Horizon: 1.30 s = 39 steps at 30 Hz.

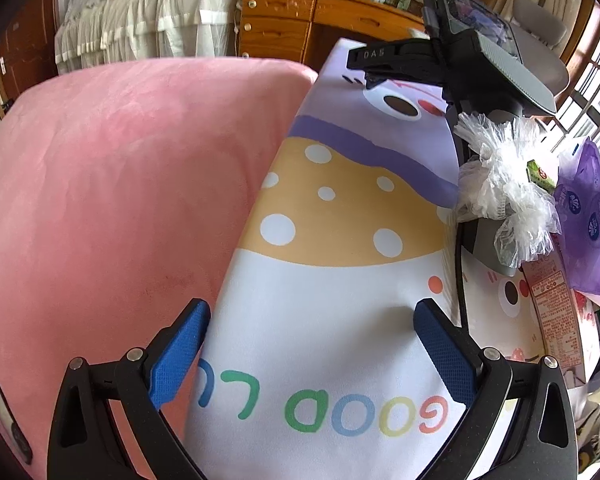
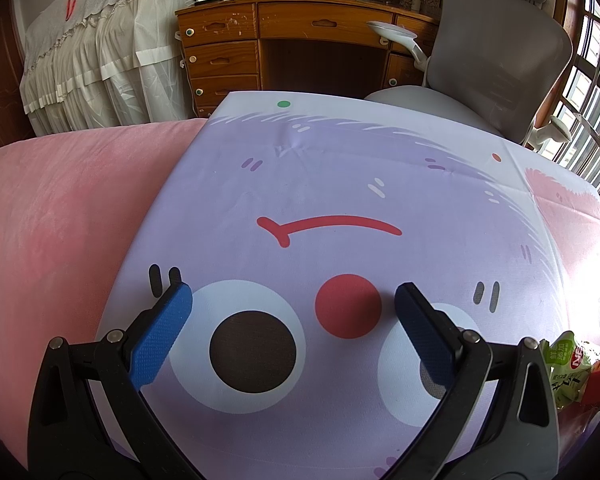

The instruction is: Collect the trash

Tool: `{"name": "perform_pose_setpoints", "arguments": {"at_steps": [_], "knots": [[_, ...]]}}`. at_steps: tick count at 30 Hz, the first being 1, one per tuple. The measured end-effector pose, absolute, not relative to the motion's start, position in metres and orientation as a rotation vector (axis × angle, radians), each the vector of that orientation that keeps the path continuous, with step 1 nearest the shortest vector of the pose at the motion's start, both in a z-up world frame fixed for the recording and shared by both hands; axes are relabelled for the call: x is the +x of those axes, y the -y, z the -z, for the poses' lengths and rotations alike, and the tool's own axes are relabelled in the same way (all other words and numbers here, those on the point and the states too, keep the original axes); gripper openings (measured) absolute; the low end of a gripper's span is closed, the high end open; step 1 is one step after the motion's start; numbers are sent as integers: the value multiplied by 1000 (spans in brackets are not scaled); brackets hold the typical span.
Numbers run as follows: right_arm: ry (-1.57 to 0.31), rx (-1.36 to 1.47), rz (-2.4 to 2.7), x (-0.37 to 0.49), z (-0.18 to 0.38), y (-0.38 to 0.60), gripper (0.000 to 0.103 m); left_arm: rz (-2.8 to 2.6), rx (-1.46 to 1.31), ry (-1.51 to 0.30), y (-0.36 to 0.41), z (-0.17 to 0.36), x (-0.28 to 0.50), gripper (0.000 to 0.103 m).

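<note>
The left gripper [image 1: 312,344] is held wide apart and empty above a cartoon-printed mat [image 1: 332,280] that covers the tabletop, over the coloured letters at the mat's near end. To the left of the mat a pink cushion [image 1: 112,184] is seen touching its edge. The trash is gathered at the right side of the left wrist view: a crumpled clear plastic bag [image 1: 504,176], a small green packet [image 1: 540,170] just behind it, a purple tissue pack [image 1: 592,216] further right, and a pink printed box [image 1: 552,304] nearer. The right gripper [image 2: 294,312] is likewise spread wide with nothing between its blue pads [image 2: 162,332], above the cartoon face's eyes and red nose. A green snack wrapper [image 2: 568,364] is seen at the right edge of that view. Far behind, a wooden desk [image 2: 300,40] and a grey chair [image 2: 500,52] are visible.
</note>
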State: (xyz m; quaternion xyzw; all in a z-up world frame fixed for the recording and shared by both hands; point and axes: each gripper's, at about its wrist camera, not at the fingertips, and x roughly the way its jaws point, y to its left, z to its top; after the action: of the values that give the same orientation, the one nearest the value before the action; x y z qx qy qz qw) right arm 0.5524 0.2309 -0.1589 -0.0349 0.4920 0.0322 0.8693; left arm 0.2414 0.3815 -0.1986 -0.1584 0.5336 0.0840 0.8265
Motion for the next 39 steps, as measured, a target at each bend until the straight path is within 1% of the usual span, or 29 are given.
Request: {"name": "perform_pose_setpoints", "arguments": {"at_steps": [2, 4, 6, 10, 13, 19, 24, 30, 35, 39], "knots": [[-1029, -73, -68, 552, 159, -231, 101, -172, -352, -1198, -387, 193, 247, 96], [-1029, -73, -67, 553, 159, -231, 101, -153, -380, -1191, -397, 176, 246, 89], [-1029, -73, -68, 551, 158, -231, 101, -123, -380, -1148, -406, 148, 242, 89], [-1029, -73, -68, 551, 158, -231, 101, -97, -259, -1041, -417, 83, 228, 89], [-1029, -73, -68, 551, 158, -231, 101, -62, -226, -973, -422, 38, 208, 89], [-1029, -73, -68, 551, 158, -231, 101, -103, -340, -903, -416, -25, 159, 89], [-1029, -73, -68, 553, 159, -231, 101, -231, -304, -841, -363, -73, 113, 89], [-1029, -73, -68, 551, 158, -231, 101, -430, -353, -853, -268, -96, 73, 89], [-1029, -72, -68, 551, 159, -231, 101, -547, -230, -865, -197, -114, 63, 89], [-1029, -72, -68, 551, 158, -231, 101, -617, -249, -819, -171, -136, 58, 89]]}}
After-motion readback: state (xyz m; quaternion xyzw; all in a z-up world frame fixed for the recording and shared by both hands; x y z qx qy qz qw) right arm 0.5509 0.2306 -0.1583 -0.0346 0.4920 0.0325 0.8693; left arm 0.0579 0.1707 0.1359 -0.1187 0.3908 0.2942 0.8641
